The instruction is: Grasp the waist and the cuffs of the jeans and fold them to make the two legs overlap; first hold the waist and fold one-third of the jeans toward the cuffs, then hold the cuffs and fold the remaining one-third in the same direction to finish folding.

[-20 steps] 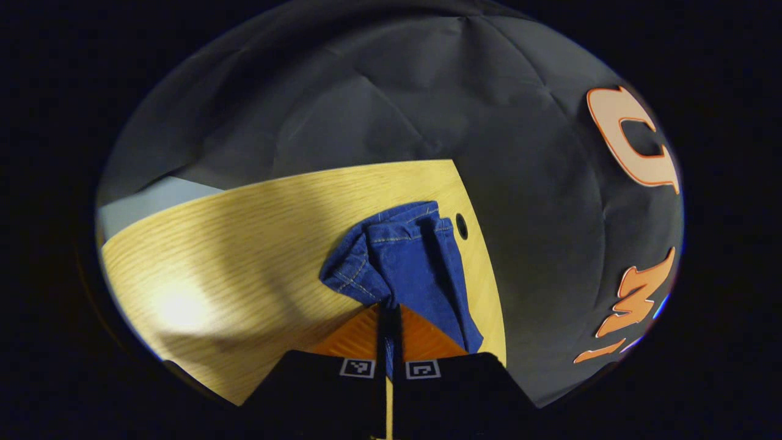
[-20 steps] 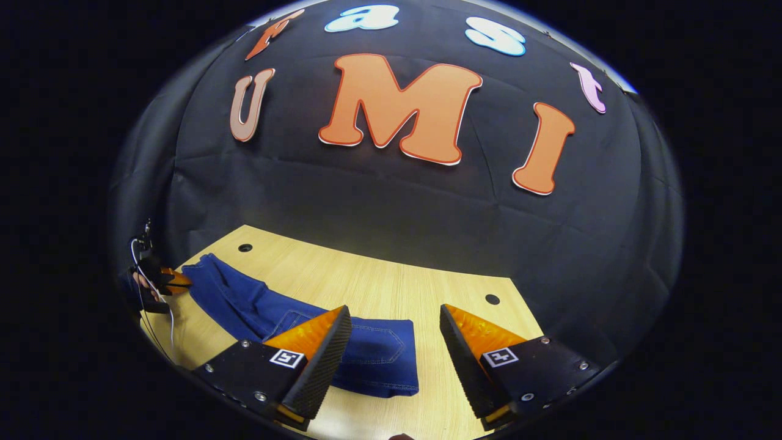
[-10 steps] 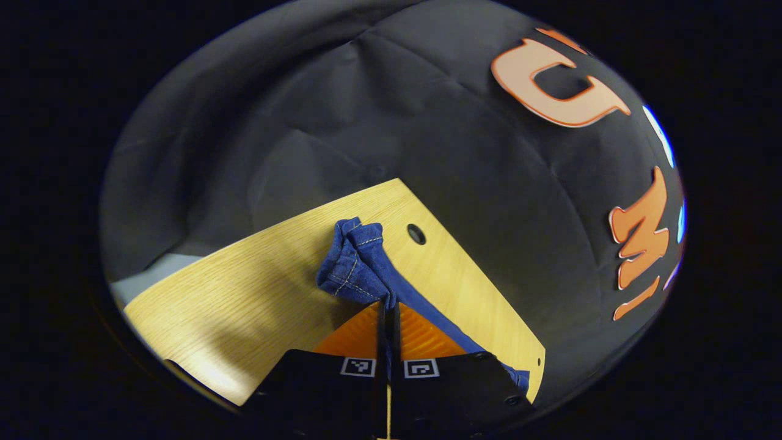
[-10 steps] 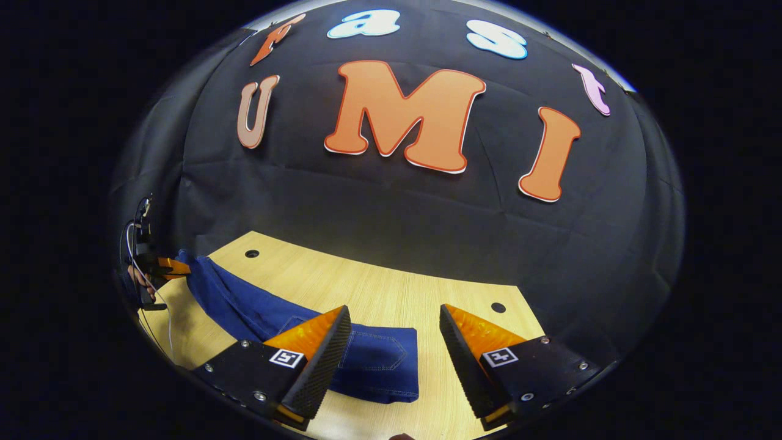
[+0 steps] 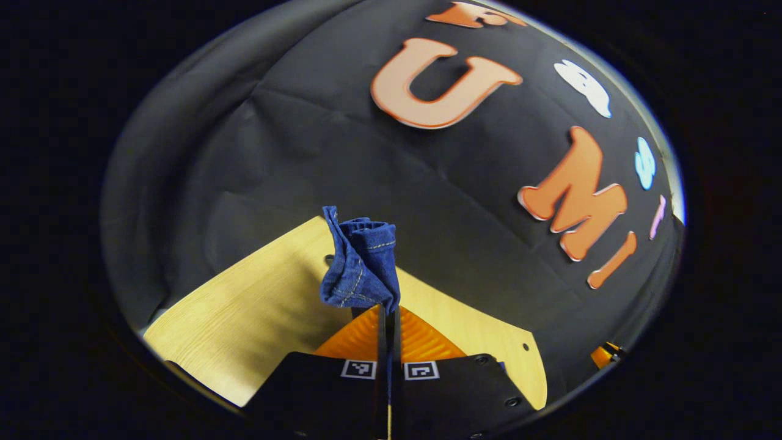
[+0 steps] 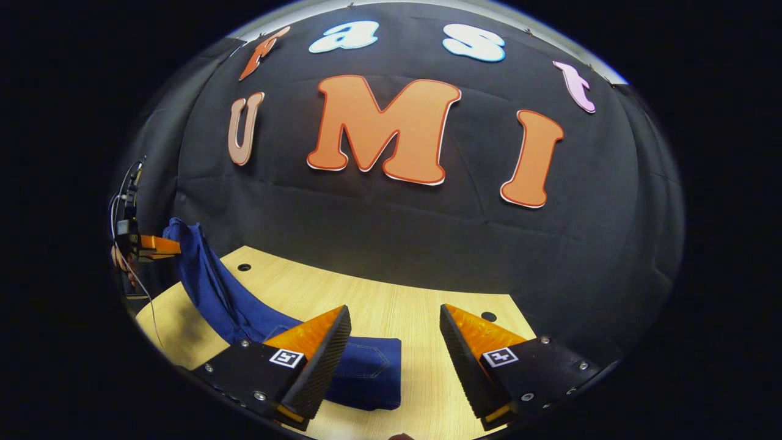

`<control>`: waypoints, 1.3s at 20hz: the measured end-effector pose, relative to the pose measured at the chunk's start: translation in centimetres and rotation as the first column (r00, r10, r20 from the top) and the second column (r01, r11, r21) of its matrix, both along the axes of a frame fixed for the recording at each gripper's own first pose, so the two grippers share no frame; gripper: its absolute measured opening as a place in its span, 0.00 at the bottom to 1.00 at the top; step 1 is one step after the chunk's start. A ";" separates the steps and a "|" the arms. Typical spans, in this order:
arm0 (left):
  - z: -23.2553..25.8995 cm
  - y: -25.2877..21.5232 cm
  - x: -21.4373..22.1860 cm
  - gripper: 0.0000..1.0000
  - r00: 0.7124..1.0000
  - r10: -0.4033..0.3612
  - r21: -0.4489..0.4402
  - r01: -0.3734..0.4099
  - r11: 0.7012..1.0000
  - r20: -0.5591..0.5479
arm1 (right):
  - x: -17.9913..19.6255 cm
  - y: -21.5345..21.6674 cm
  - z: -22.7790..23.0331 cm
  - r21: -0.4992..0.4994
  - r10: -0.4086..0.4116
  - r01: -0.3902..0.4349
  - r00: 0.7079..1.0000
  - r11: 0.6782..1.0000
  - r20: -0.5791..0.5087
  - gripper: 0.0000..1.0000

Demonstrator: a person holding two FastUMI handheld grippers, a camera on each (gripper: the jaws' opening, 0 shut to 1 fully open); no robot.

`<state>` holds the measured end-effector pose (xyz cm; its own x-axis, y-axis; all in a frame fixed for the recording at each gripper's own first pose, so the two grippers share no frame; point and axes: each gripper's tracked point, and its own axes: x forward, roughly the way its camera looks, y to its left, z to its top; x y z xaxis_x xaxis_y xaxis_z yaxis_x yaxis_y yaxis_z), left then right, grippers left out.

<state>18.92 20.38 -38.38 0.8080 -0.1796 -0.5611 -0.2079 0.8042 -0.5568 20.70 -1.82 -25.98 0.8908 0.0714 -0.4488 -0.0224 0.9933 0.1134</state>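
While the left gripper [image 5: 388, 311] pinches the jeans [image 5: 361, 266], the right gripper [image 6: 394, 342] gapes wide.

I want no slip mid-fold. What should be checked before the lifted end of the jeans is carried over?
1. Left tool shut on the jeans: ok, denim bunched at its tips.
2. Held end off the table: ok, it hangs raised in the right gripper view.
3. Other end lying flat: ok, beside the right tool.
4. Right tool free: ok, open, gripping nothing.
5. Both legs caught in the grip: cannot tell.
6. Which end is held, waist or cuffs: cannot tell for sure.
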 end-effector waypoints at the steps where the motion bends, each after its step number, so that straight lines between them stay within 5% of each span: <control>1: 1.5 -1.9 0.3 0.02 0.999 -0.039 -0.009 0.039 0.999 0.021 | -0.1 -0.2 -0.1 0.004 -0.004 0.004 1.000 1.000 0.002 0.91; 8: 6.4 -14.7 1.4 0.02 0.962 -0.262 0.024 0.261 0.965 0.077 | -0.8 -3.3 -1.0 0.019 -0.033 0.032 0.999 0.999 0.016 0.91; 13: 5.9 -24.1 0.8 0.02 0.908 -0.416 0.039 0.414 0.909 0.047 | -1.4 -6.1 -1.7 0.026 -0.074 0.074 0.997 0.997 0.008 0.91; 19: 0.0 -35.4 -2.7 0.02 0.782 -0.616 0.075 0.622 0.779 -0.094 | -2.9 -8.9 -3.1 0.035 -0.118 0.118 0.993 0.992 -0.020 0.91; 24: -2.9 -38.2 -7.4 0.07 0.654 -0.731 0.116 0.756 0.645 -0.195 | -3.9 -10.4 -4.4 0.039 -0.146 0.148 0.988 0.988 -0.046 0.91; 26: -2.0 -38.5 -8.5 0.15 0.636 -0.753 0.114 0.771 0.626 -0.167 | -4.0 -10.4 -4.7 0.041 -0.147 0.149 0.988 0.988 -0.049 0.91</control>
<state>10.42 -18.10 -40.42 0.3650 -0.6080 -0.7051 0.4779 0.7723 -0.4185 16.72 -12.26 -30.68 0.8717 -0.0390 -0.4885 0.1305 0.9793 0.1545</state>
